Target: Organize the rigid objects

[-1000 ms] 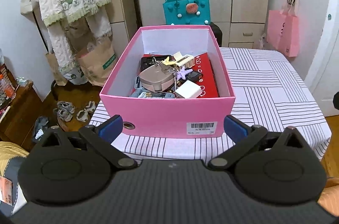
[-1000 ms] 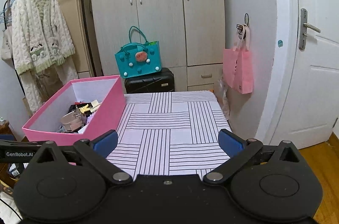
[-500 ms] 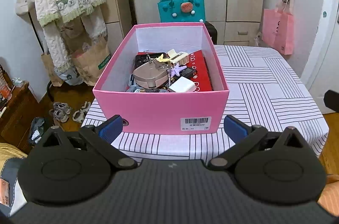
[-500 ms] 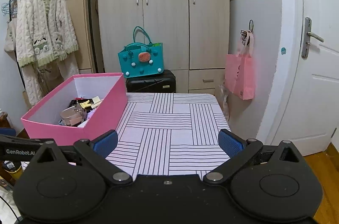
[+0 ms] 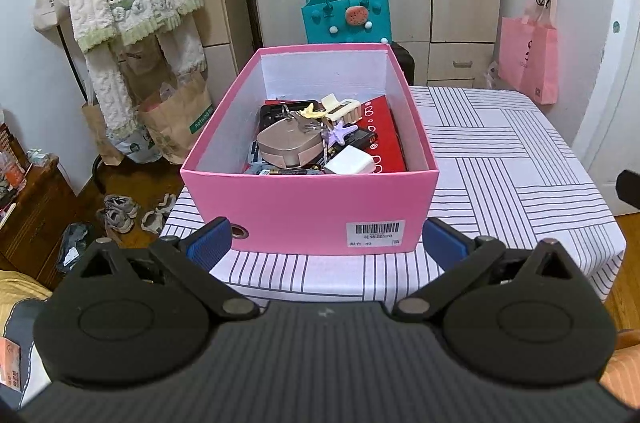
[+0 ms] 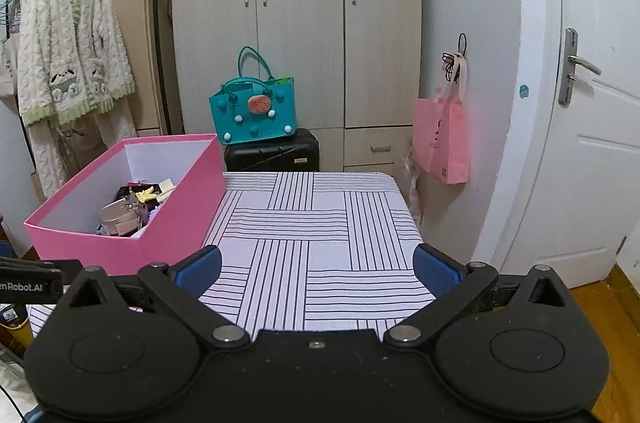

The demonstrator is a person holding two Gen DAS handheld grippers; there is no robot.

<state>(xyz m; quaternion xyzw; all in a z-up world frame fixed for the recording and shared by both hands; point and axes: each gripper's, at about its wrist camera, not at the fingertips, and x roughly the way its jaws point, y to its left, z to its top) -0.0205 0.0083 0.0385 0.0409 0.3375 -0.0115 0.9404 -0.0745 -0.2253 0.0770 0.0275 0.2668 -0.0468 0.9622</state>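
Bedroom setup: striped tablecloth on a small table (image 6: 304, 223), wardrobe at the back, a teal bag (image 6: 253, 111) sitting on a black suitcase. All the small hard stuff is already piled inside the pink box (image 5: 308, 199) at the centre of the left wrist frame: a rose-gold case (image 5: 288, 147), a white charger cube (image 5: 352, 161), keys, a red box (image 5: 380, 135), batteries at the near edge. Rest of the cloth looks bare in the right wrist view.

Left gripper (image 5: 326, 237) hangs just short of the box's near wall, fingers spread wide, nothing in them. Right gripper (image 6: 316, 263) is over the bare cloth, also wide and empty.

Honestly this fits either everything gathered or a pile waiting to be sorted out. If reaching in, I'd come from above, pick top items, and avoid snagging the keys.
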